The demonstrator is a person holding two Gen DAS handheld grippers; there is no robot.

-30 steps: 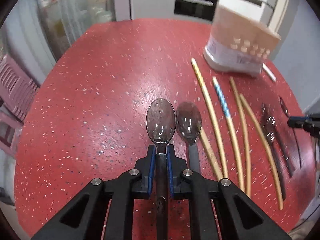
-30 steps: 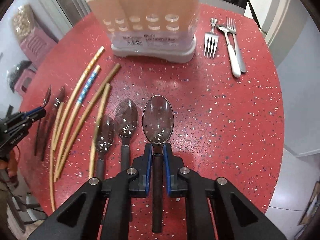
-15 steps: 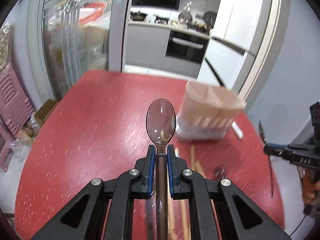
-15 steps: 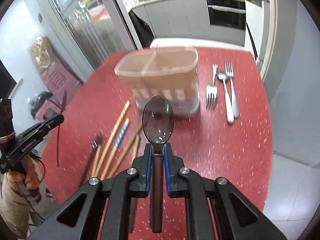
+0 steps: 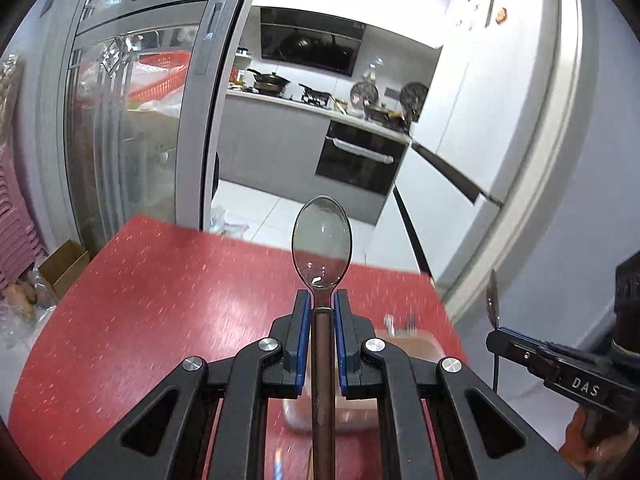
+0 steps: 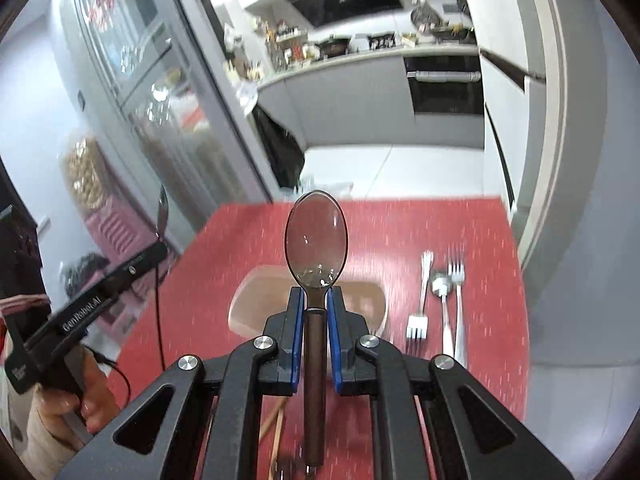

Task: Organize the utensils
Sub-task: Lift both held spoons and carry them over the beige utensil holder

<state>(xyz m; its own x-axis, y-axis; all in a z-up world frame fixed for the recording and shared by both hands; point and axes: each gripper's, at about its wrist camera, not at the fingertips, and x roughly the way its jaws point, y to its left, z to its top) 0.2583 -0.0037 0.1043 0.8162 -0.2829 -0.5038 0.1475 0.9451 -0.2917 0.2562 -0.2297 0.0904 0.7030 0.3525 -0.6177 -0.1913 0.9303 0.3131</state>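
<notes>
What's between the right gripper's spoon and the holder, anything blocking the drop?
Nothing visible. The right gripper is shut on its spoon, raised over the table, and the holder sits straight ahead below it with its top open. The forks lie off to the right, clear of that line.

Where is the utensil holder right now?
In the right wrist view the utensil holder stands on the red table, just behind the right gripper and its spoon, with the forks to its right.
</notes>
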